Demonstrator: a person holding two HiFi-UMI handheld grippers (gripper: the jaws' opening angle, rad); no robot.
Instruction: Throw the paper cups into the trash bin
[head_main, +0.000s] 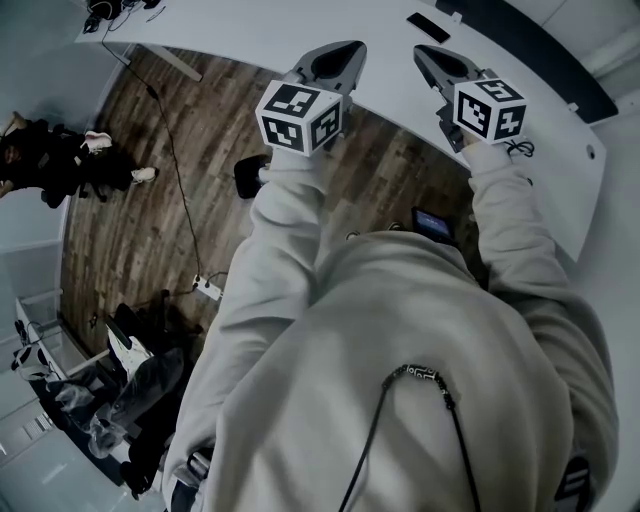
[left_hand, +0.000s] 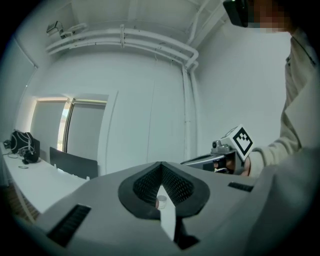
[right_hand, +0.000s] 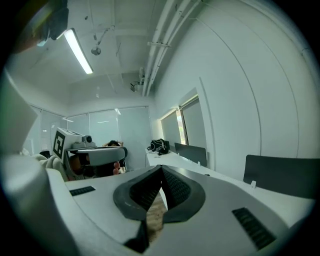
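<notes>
Status, nearest first: I am holding both grippers out ahead of my chest, pointing toward the table (head_main: 250, 35).

I am pressing the jaws of the left gripper (head_main: 352, 48) together at the tips, and nothing is sitting between the pads. A small pale spot (left_hand: 161, 202) is showing through the slot below the tips in the left gripper view; it is too small to identify. I am squeezing the right gripper (head_main: 424, 52) fully closed as well, with nothing caught in it. Neither tool is carrying a cup.

Beyond the tips, the table is showing one dark flat item (head_main: 428, 27) near its far side. Below and to my left, a cable (head_main: 178, 160) is running across the floor (head_main: 130, 230). No cup and no bin are appearing in any view, so I am unable to locate either.

Assessment: I am judging that no disposal is in progress. How many cups are already binned cannot be confirmed. Remaining work, as I am reading it: finding a cup, gripping it, then finding the bin and releasing over it.
</notes>
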